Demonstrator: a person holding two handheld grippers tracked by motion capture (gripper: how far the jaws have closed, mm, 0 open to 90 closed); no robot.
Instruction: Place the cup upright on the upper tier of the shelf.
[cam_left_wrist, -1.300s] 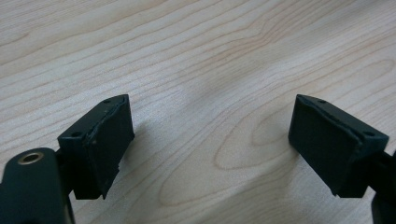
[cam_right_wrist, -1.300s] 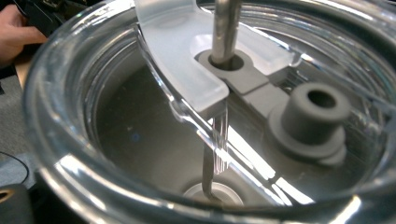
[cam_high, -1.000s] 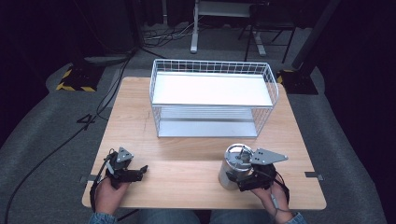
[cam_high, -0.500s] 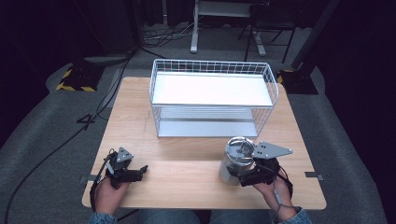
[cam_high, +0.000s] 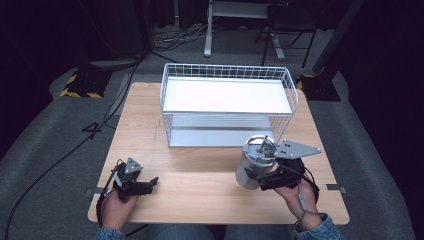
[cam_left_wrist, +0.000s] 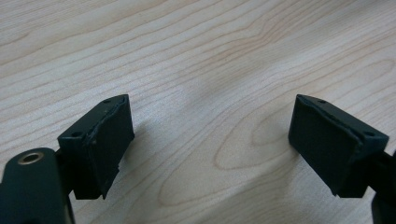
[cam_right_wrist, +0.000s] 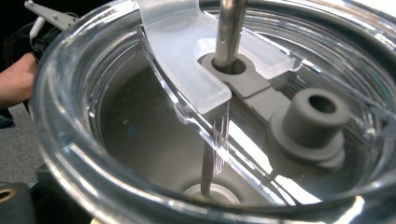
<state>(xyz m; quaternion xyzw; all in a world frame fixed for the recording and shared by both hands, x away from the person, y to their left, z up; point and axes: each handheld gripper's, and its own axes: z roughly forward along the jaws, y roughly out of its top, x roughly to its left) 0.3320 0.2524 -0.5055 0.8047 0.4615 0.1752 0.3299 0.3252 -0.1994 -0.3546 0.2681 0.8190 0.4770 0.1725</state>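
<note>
steel tumbler (cam_high: 254, 163) gripped in the right gripper (cam_high: 265, 179), at the front right of the wooden table (cam_high: 200, 180), just in front of the wire basket's near right corner. tilted, not upright: long axis leaning, clear lid (cam_high: 261, 145) up and toward the basket, base lower and nearer the person. cannot tell whether the base touches the wood. jaws closed around the tumbler's lower side, grey three-cornered plate (cam_high: 296, 149) just right of the lid.

from the right gripper view, looking down through the clear lid (cam_right_wrist: 187, 70): metal straw (cam_right_wrist: 229, 28) through a grey seal, frosted slider (cam_right_wrist: 182, 51) beside it, grey round plug (cam_right_wrist: 310, 123) to the right, steel inside wall below. cannot tell any liquid within. other hand (cam_right_wrist: 16, 79) at the far left edge.

white wire basket (cam_high: 227, 107) standing at the back middle of the table, long side across, a white shelf (cam_high: 225, 95) in its upper level and a grey floor (cam_high: 220, 136) below; both levels bare. between tumbler and basket interior, only the wire front wall.

left gripper (cam_high: 145, 184) at the front left, well apart from the tumbler, held low over the wood, pointing right. in the left gripper view, jaws spread wide, black pads (cam_left_wrist: 105, 140) apart with bare table (cam_left_wrist: 210, 70) between.

beyond the table: grey carpet (cam_high: 45, 145), a black cable (cam_high: 65, 155), a yellow-and-black striped block (cam_high: 80, 86).
</note>
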